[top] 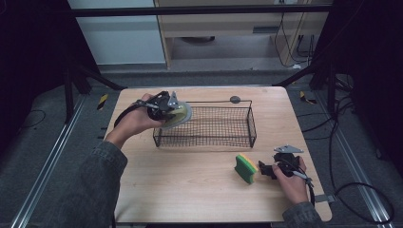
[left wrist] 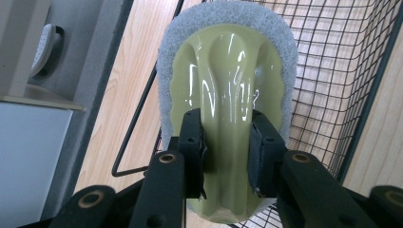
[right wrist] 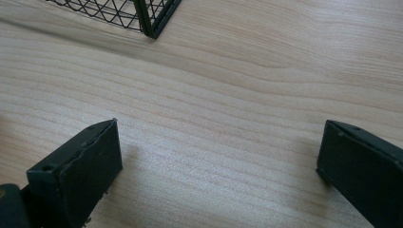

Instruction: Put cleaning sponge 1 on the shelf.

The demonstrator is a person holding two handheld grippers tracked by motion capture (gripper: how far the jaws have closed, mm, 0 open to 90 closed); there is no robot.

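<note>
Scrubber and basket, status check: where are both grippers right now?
Left gripper shut on scrubber, held over wire basket left end. Right gripper open, low over table, beside green-yellow sponge. Nothing blocking the basket.

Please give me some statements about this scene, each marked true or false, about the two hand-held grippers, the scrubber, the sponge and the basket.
1. The left hand-held gripper is shut on the scrubber. True.
2. The scrubber lies flat on the table. False: it is held up at the left end of the basket.
3. The right hand-held gripper is open with nothing between its jaws. True.
4. The sponge is inside the basket. False: it sits on the table, in front of the basket, beside the right hand-held gripper.
5. The sponge is red and blue. False: it is green and yellow.
</note>
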